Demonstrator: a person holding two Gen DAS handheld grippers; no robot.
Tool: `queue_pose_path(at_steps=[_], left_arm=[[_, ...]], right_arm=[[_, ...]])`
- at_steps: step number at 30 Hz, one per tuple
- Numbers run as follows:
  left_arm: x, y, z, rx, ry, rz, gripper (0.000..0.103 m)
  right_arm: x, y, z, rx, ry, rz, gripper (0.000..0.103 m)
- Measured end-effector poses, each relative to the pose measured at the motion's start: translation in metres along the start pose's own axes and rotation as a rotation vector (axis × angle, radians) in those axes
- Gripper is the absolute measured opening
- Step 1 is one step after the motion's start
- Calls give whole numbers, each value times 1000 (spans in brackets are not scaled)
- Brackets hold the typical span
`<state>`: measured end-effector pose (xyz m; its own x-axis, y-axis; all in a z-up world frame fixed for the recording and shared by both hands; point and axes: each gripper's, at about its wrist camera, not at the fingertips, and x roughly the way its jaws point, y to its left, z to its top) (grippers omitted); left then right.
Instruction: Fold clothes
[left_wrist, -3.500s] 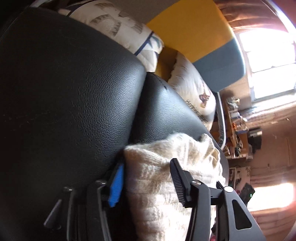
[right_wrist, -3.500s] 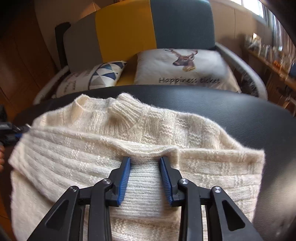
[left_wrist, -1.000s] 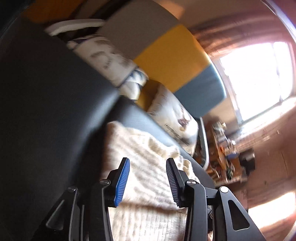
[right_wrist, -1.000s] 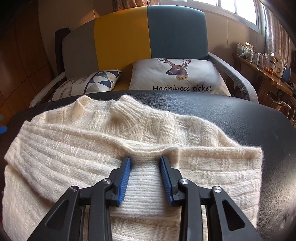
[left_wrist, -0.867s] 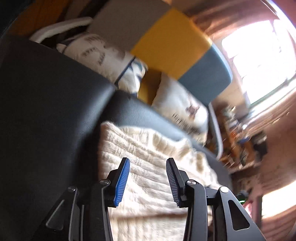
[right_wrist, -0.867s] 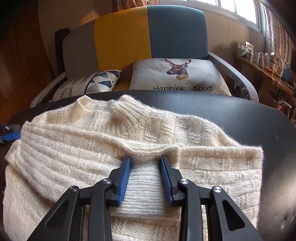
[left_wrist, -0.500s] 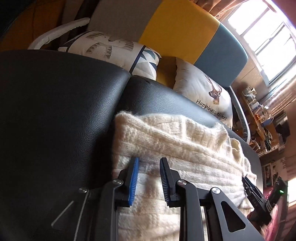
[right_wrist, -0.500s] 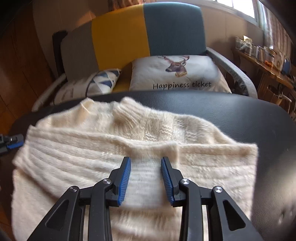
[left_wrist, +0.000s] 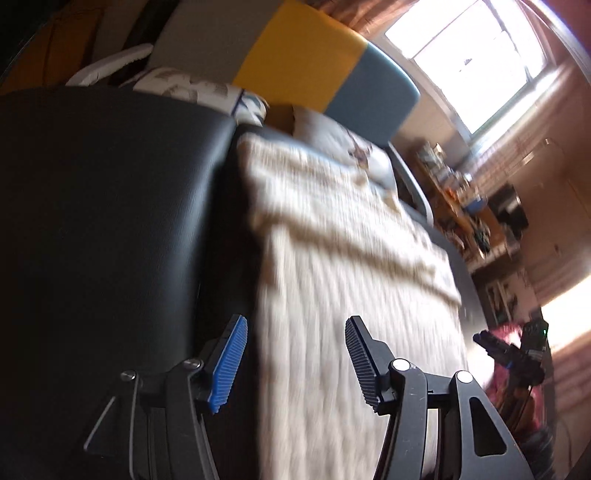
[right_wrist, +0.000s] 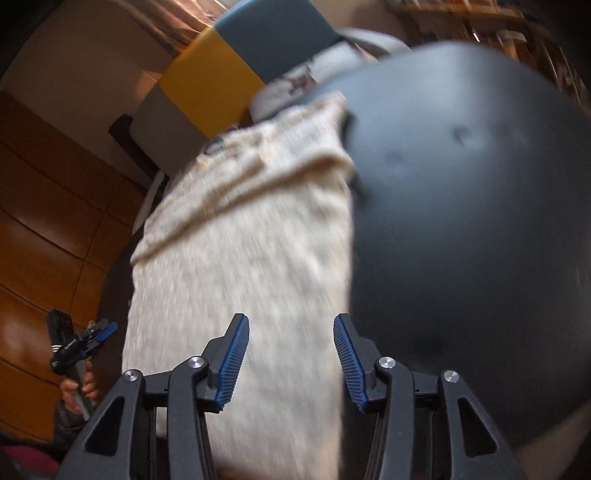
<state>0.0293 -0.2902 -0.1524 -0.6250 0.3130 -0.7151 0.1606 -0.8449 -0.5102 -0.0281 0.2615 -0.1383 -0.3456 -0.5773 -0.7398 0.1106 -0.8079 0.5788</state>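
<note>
- The left gripper (left_wrist: 295, 360) has its jaws opening, spread apart over the left edge of the cream knit sweater (left_wrist: 343, 258), pinching nothing.
- The right gripper (right_wrist: 290, 358) has jaws opening too, over the sweater's right edge, free of it.
- The sweater lies folded on the black leather seat (left_wrist: 110, 203).
- Beyond the sweater stands a grey, yellow and blue armchair (left_wrist: 306, 70).

Sweater (left_wrist: 351, 266) knit motion-blurred, near end cut off by frame
</note>
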Motion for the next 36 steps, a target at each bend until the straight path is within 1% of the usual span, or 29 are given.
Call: queue_pose_path(at_steps=[2, 3, 5, 7, 10, 13, 15, 18, 24, 27, 29, 31, 34, 36], left_arm=[[-9, 3, -21, 6, 18, -10, 57], [-12, 4, -30, 3, 33, -14, 57], [-16, 5, -45, 0, 50, -18, 57], [-18, 5, -57, 4, 64, -6, 57], [-20, 7, -75, 1, 89, -25, 58], [-21, 8, -89, 12, 111, -36, 61], [-22, 7, -98, 28, 118, -28, 61], [-26, 4, -109, 61, 104, -34, 65], [-31, 0, -118, 83, 73, -63, 68], [-30, -7, -120, 104, 57, -132, 68], [-23, -12, -122, 111, 66, -132, 68], [-23, -15, -122, 119, 54, -125, 68], [-26, -7, -121, 52, 63, -154, 68], [-30, 0, -122, 9, 71, -164, 68]], right_arm=[[-7, -12, -22, 37, 18, 0, 49], [-11, -17, -30, 52, 11, 14, 49], [-18, -26, -42, 89, -8, 60, 49], [-21, -33, -49, 115, -16, 99, 49], [-19, -41, -52, 145, -1, 186, 49], [-6, -35, -52, 139, 23, 270, 49], [2, -29, -52, 127, 31, 306, 49], [8, -26, -52, 134, 35, 346, 49], [13, -22, -51, 123, 38, 361, 49], [14, -23, -51, 148, 41, 368, 49], [14, -24, -51, 162, 48, 369, 49], [14, -22, -51, 141, 47, 366, 49], [13, -16, -51, 93, 48, 345, 49], [13, -14, -51, 85, 49, 339, 49]])
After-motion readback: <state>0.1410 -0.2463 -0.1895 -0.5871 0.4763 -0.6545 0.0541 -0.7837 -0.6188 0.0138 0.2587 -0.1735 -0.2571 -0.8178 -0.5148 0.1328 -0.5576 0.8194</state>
